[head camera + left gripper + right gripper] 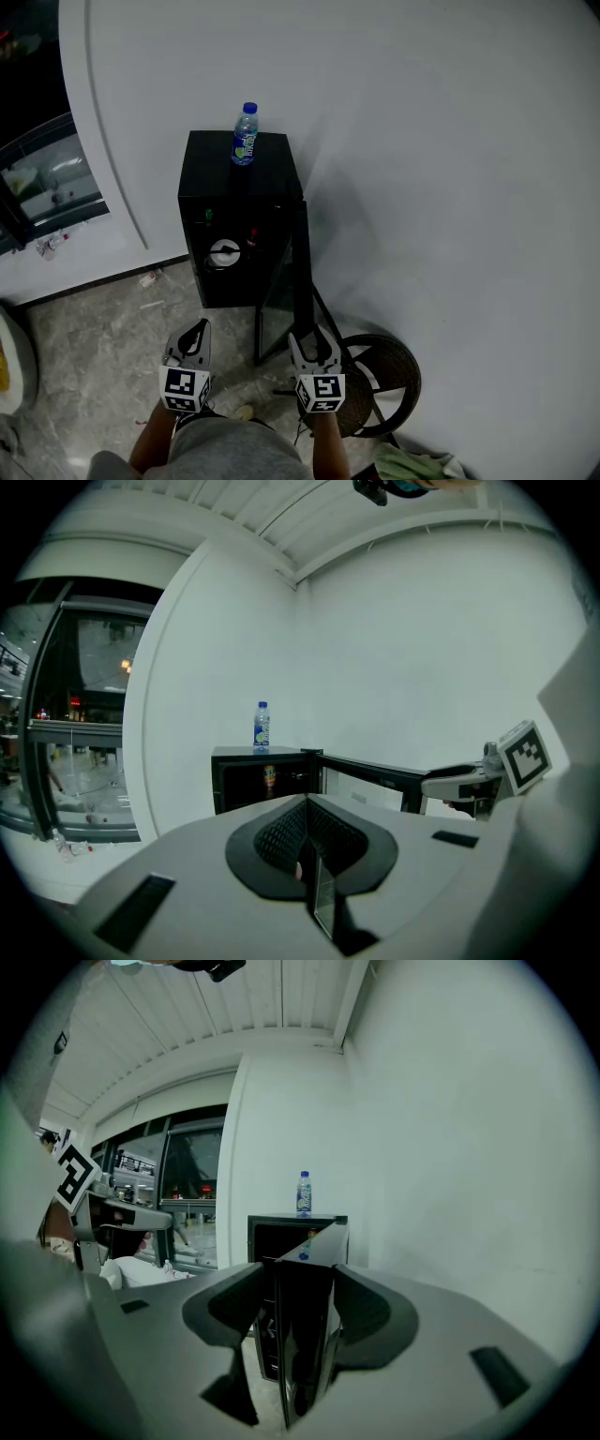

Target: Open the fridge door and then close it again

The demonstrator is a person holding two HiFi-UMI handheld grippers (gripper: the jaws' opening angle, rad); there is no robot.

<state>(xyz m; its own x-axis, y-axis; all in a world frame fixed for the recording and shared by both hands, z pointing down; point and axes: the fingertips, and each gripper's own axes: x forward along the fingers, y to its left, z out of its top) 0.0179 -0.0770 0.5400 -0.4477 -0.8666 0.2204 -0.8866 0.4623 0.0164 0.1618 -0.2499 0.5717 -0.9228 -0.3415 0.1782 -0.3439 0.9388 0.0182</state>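
The right gripper (315, 353) clamps the free edge of the fridge door (300, 272), which is swung wide open; the left gripper (193, 339) is pinched shut on nothing. That dark, glossy door should swing stiff and light, and is best held at this outer edge. The small black fridge (272, 173) stands at the floor's edge against the wall, a bottle (245, 136) on top.

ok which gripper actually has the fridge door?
The right gripper: its jaws clamp the free edge of the open fridge door. The left gripper is shut on nothing, off to the side and clear of the door.
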